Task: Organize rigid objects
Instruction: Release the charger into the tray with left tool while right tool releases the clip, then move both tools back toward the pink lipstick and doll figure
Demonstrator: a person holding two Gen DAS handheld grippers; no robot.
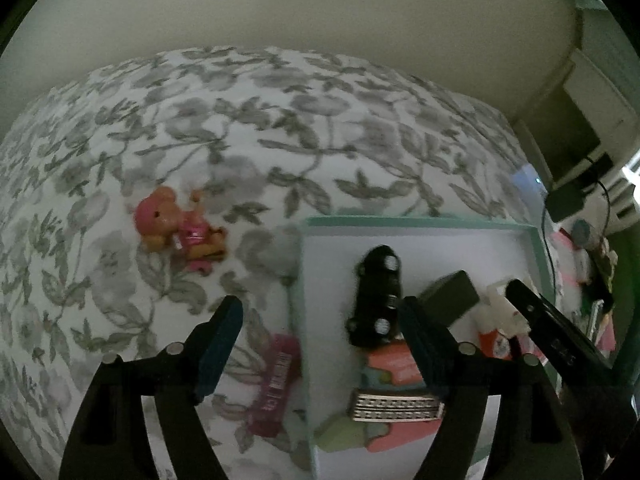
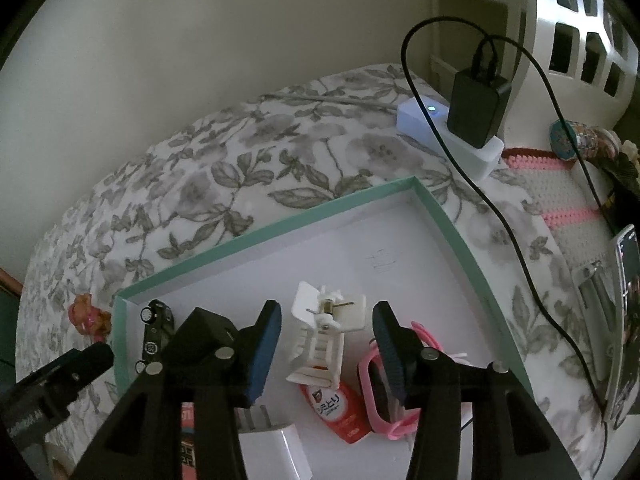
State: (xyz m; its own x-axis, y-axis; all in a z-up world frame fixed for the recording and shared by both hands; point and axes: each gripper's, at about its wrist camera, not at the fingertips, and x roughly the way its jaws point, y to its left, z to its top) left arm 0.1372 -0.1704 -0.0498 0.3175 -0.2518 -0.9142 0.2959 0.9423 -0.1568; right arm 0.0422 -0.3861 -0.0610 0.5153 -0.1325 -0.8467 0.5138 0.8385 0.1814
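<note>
Right claw (image 2: 326,354) over upright-lying white clip (image 2: 320,340)

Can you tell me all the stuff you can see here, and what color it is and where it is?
Box: one, teal rim, white inside, on the flowery cloth.
Toy car: one, black, in the box, left side.
Clip: one, white, middle of the box.
Tube: one, red, in the box under the clip.
Watch: one, pink, in the box, right of the tube.
Plug: one, white, near edge of the box.
Bear figure: one, orange and pink, on the cloth, outside the box.
Charger: one, black, on a white power strip.
Left gripper: black, open.
Right gripper: black, open, over the clip.
</note>
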